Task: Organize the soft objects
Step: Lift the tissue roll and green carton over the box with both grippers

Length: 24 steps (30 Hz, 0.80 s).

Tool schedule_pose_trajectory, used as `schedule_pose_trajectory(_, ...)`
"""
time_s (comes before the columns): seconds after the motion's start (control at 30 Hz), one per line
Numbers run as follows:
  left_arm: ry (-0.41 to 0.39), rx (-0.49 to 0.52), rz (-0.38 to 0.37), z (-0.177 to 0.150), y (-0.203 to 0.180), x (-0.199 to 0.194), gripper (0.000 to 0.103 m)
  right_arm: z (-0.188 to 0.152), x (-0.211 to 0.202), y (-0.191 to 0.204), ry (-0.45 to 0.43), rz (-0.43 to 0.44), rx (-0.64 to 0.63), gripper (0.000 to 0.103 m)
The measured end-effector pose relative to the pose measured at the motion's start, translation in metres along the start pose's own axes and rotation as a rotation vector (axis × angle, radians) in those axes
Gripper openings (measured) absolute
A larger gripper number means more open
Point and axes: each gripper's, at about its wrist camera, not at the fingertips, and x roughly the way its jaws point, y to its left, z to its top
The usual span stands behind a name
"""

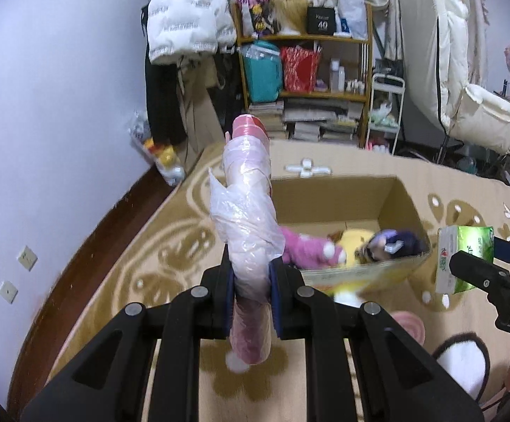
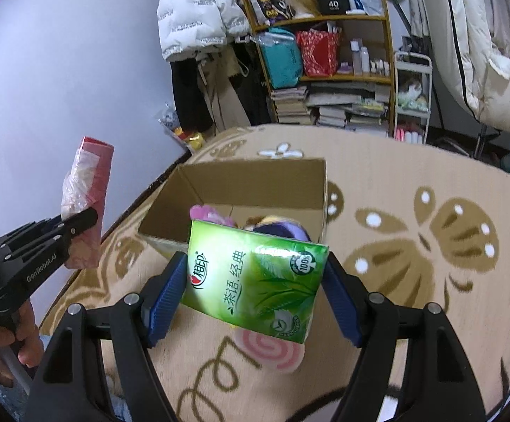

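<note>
Clamped in my left tongs point(image 1: 252, 277), a pink plastic-wrapped roll point(image 1: 249, 211) stands upright; my right tongs point(image 2: 255, 277) squeeze a green tissue pack point(image 2: 255, 277). Both hover near the cardboard box point(image 2: 255, 179) on the rug. Slippery wrap could slide free. Only the right view shows the hand point(image 2: 5, 334).

Glossy plastic tissue pack point(image 2: 255, 281) – matt cardboard box point(image 2: 255, 183), crinkly film-wrapped roll point(image 1: 247, 204).

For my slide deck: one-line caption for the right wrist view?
Right gripper holds a green tissue pack above a cardboard box of plush toys.
</note>
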Motion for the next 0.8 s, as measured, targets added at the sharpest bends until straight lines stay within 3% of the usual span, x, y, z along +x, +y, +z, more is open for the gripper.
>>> schedule_pose_trajectory(0.13, -0.033, 0.021, 0.002, 0.018, -0.003, 0.006, 0.015, 0.014, 0.003, -0.002, -0.023, -0.005, -0.017, 0.079)
schedule_pose_trajectory(0.3, -0.012, -0.005, -0.016, 0.036, -0.005, 0.023, 0.015, 0.030, 0.012, -0.003, -0.058, -0.020, -0.043, 0.079)
schedule_pose_trajectory(0.8, -0.006, 0.039, -0.019, 0.042, -0.014, 0.065, 0.016, 0.055, 0.052, -0.008, -0.071, 0.003, -0.076, 0.079)
